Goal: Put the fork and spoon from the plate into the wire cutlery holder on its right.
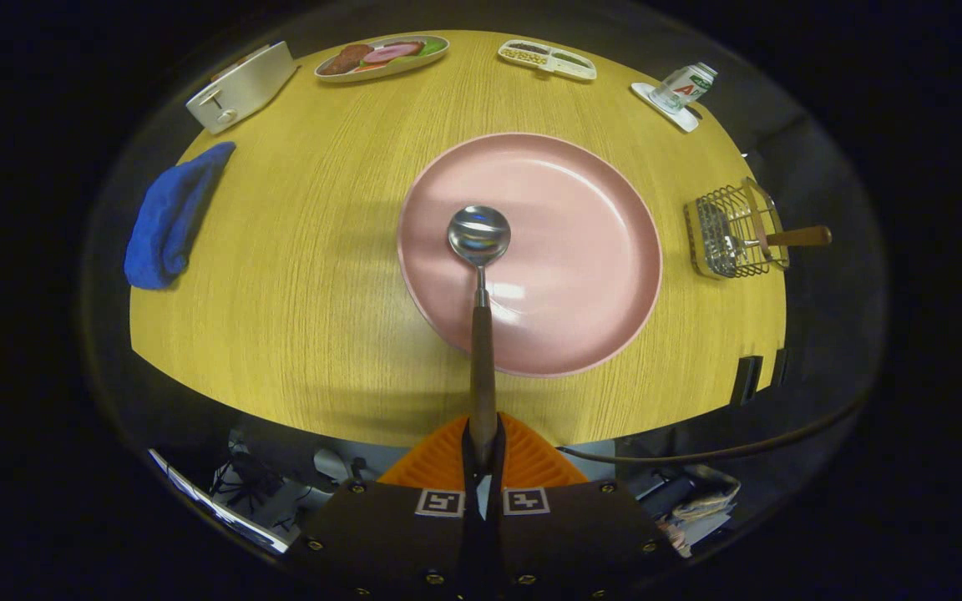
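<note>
My gripper (482,446) is shut on the wooden handle of the spoon (479,250), which sticks out straight ahead of the fingers. Its shiny round bowl hangs over the left part of the pink plate (581,250), lifted above it. The plate has nothing else on it. To the plate's right stands the wire cutlery holder (733,229), with a wooden handle (798,237) poking out of it toward the table's right edge; what that handle belongs to I cannot tell.
A folded blue cloth (170,215) lies at the table's left. Along the far side sit a white toaster (240,87), an oval dish of food (382,57), a small divided tray (546,60) and a carton on a white coaster (681,88).
</note>
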